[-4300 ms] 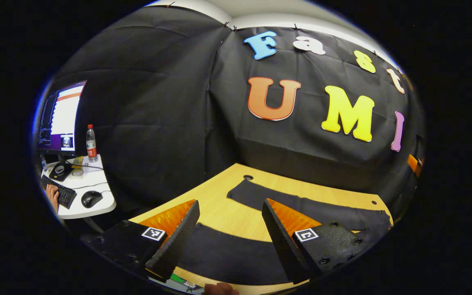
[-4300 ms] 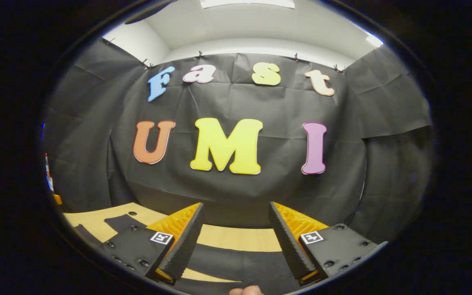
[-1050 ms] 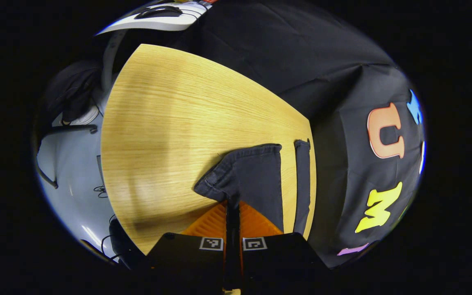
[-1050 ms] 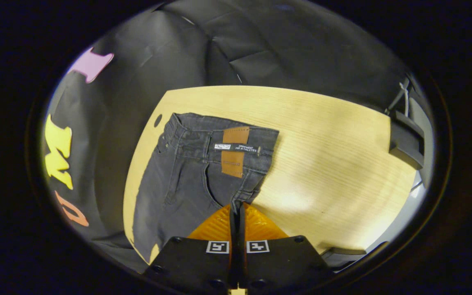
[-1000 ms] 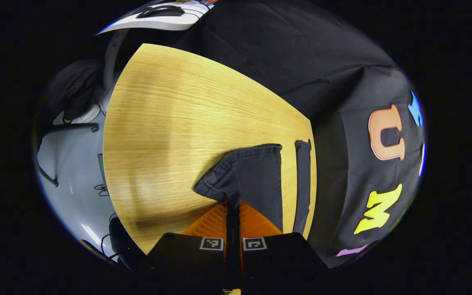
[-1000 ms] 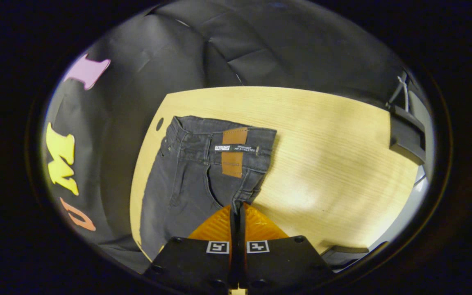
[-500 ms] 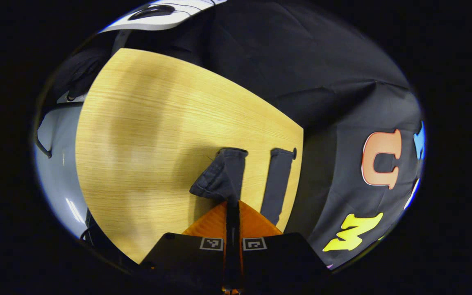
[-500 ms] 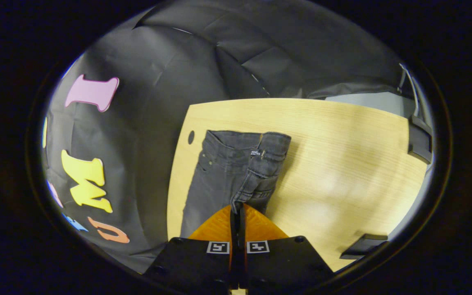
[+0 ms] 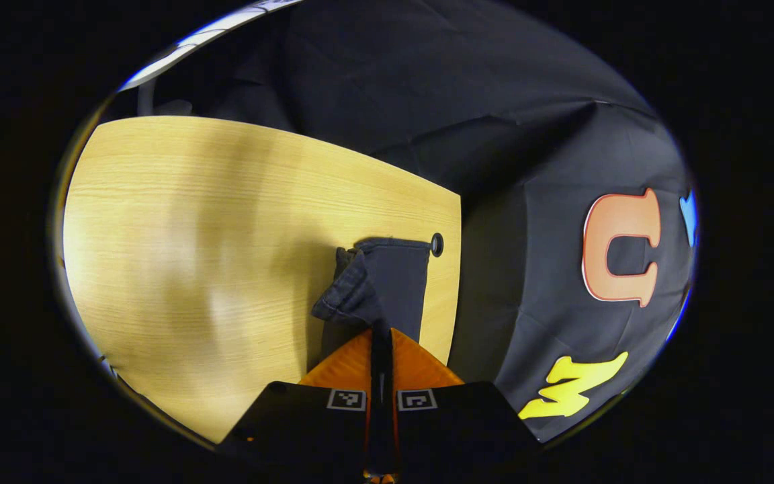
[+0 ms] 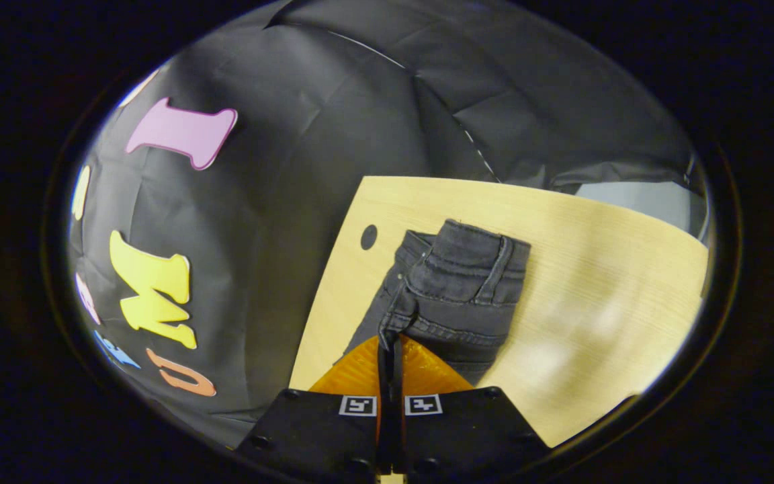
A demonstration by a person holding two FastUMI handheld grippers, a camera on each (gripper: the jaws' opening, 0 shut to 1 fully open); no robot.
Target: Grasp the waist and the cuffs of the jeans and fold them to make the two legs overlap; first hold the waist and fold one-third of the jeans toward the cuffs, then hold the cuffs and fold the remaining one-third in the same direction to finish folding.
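Observation:
Dark grey jeans lie on a light wooden table (image 9: 199,222). In the left gripper view my left gripper (image 9: 381,331) is shut on the near leg's cuff (image 9: 350,296), lifted over the far leg's cuff (image 9: 400,269) beside a round cable hole (image 9: 437,244). In the right gripper view my right gripper (image 10: 390,338) is shut on the waist (image 10: 457,282) of the jeans, and the near half of the waist lies folded over the far half, belt loops up. The jeans' middle is hidden below both grippers.
The black cloth wall (image 9: 541,168) hangs right behind the table's far edge. A second cable hole (image 10: 368,236) sits near the waist in the right gripper view. Bare wood (image 10: 615,289) stretches to the side of the waist.
Both grippers closed on the jeans and carried the near leg and near waist half toward the wall. The near cuff now overlaps the far cuff, and the leather patch is turned under.

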